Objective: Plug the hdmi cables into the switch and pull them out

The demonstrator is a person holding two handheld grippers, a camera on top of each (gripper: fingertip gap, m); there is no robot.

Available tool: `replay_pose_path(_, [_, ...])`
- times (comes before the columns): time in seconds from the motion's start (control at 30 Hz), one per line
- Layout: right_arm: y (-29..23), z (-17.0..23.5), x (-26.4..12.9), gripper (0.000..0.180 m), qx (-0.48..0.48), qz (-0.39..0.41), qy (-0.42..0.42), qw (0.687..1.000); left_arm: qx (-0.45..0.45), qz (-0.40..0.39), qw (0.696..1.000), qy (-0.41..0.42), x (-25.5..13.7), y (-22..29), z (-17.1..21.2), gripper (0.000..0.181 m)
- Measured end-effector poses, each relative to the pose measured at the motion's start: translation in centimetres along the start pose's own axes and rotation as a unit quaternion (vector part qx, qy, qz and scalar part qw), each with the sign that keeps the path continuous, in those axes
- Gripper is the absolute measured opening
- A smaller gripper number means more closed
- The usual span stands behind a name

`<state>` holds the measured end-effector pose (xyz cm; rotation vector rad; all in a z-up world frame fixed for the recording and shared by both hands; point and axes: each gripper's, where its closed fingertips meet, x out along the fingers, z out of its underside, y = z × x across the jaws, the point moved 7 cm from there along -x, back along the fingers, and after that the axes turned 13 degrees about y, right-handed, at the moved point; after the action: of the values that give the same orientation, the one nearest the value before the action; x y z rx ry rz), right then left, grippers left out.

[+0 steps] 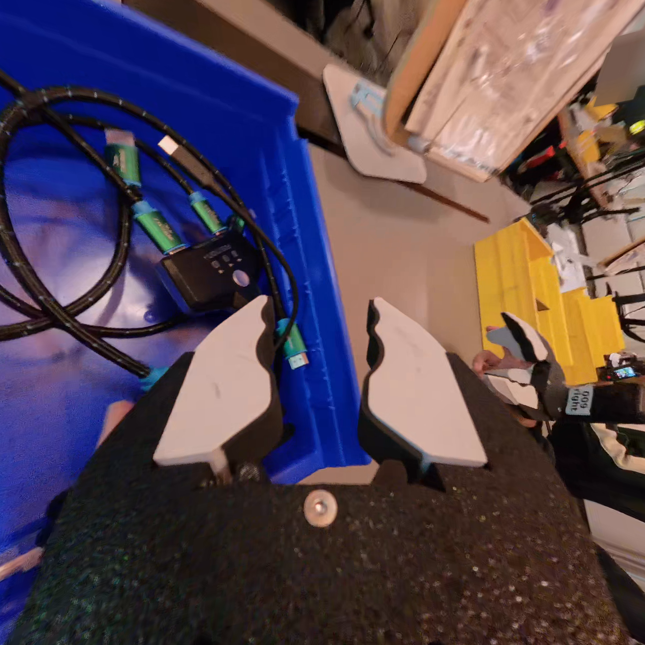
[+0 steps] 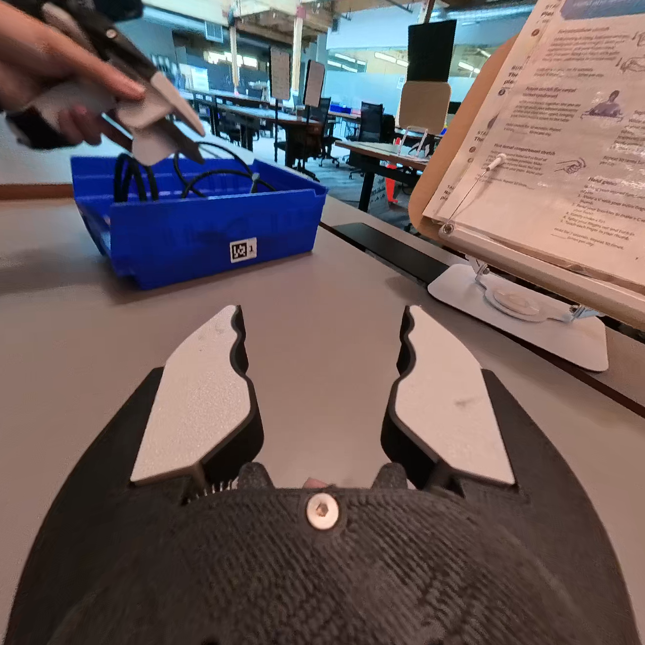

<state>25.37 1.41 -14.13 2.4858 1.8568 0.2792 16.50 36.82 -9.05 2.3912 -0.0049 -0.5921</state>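
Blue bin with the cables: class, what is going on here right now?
A person holds a pair of tongs in each hand. The left tongs hang open over the blue bin, holding nothing. Inside lies a black HDMI switch with two green-ended HDMI cables plugged in; other green plugs lie loose. The right tongs wait open and empty above the grey table.

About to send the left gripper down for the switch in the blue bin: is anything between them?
Yes. A black braided cable loops across the gap between the open left gripper and the switch, and its loose green plug lies beside the left finger against the blue bin wall.
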Motion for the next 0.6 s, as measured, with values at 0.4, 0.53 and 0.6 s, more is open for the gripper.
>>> replay_pose_path(0.4, [-0.4,0.9,-0.2,0.087,-0.027,-0.023,-0.028,0.999,0.061,-0.152,0.981,-0.102,2.5,-2.4,-4.0,0.059])
replay_pose_path(0.53, [0.0,1.2,-0.4,0.087,-0.029,-0.015,-0.034,0.999,-0.015,-0.149,0.972,-0.183,3.9,-4.2,-2.1,0.064])
replay_pose_path(0.6, [0.2,1.3,-0.5,0.087,-0.031,-0.012,-0.038,0.999,-0.022,-0.162,0.965,-0.203,4.1,-5.3,-1.2,0.064])
